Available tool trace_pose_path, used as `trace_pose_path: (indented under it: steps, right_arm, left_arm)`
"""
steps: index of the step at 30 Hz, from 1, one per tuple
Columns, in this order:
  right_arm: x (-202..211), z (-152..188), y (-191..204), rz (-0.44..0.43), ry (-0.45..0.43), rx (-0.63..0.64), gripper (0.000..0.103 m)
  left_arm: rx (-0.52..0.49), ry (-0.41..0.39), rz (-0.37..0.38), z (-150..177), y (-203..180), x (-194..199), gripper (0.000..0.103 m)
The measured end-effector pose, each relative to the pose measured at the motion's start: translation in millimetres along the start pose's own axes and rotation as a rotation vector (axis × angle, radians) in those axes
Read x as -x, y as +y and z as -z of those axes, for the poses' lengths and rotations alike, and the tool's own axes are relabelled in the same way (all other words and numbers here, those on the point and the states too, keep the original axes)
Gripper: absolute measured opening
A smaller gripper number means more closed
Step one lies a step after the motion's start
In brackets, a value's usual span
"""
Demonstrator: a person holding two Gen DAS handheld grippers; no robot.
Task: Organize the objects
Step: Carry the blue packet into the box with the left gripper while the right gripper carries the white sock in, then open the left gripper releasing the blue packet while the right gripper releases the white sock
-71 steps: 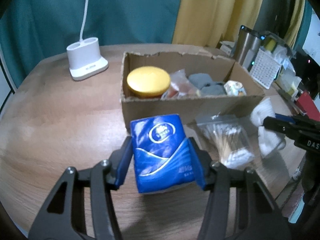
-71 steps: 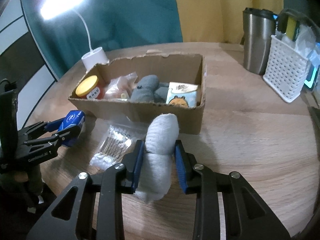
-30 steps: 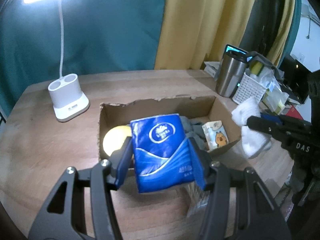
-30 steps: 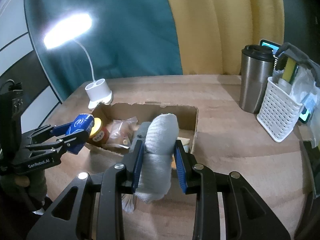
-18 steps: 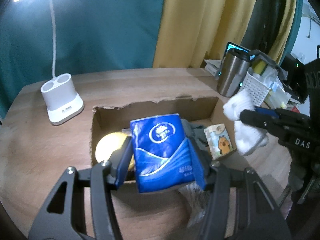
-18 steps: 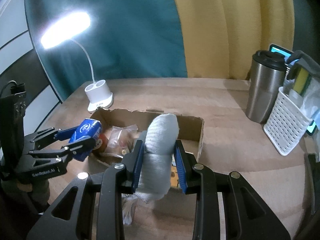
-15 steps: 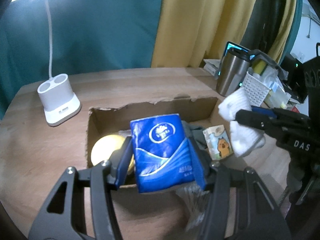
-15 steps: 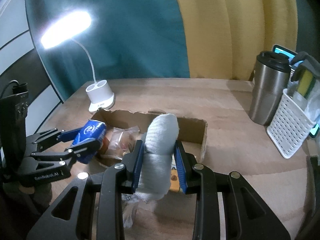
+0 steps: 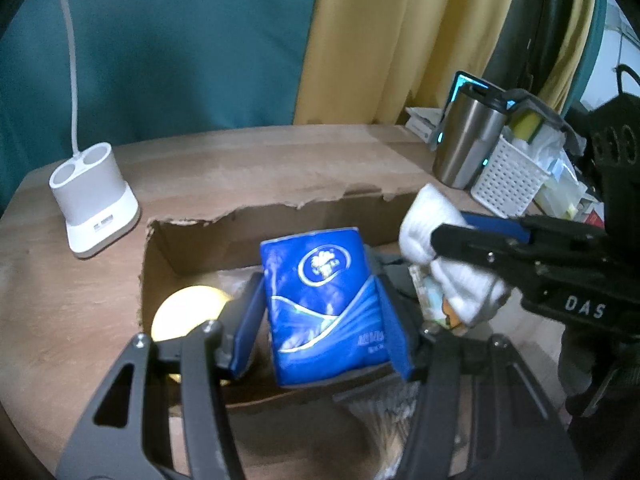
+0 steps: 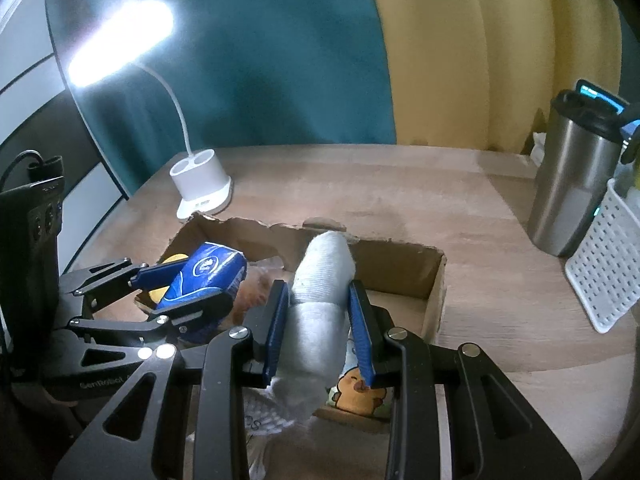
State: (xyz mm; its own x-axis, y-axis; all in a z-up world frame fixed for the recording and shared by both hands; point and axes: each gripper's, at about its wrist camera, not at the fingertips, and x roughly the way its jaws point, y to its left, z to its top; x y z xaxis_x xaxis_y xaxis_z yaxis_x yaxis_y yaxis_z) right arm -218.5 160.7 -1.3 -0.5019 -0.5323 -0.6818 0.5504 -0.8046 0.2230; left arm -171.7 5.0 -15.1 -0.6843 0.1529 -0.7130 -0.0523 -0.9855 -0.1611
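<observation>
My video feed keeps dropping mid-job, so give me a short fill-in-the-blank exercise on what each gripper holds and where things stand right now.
1. The left gripper is shut on a ____ plastic tissue pack.
2. The right gripper is shut on a rolled pale ____.
3. Both held items hang over the open brown ____ box.
4. The white desk lamp beside that box is switched ____.

Missing words: blue; sock; cardboard; on

The right gripper clamps a rolled white sock above the open cardboard box. At left, the left gripper grips a blue tissue pack over the box. A lit lamp, steel tumbler and white basket stand on the table.
</observation>
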Motion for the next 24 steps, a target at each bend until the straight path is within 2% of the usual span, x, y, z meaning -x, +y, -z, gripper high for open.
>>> trace_pose_path:
  steps: [17, 24]
  right_arm:
    - [-29.3, 3.1, -5.8, -0.003, 0.048, -0.014, 0.032]
    - [-35.9, 7.6, -8.5, 0.004, 0.064, -0.019, 0.032]
  left_arm:
    - [-0.006, 0.041, 0.007, 0.5, -1.4, -22.5, 0.056]
    - [-0.026, 0.039, -0.012, 2.1, -5.3, -24.7, 0.056]
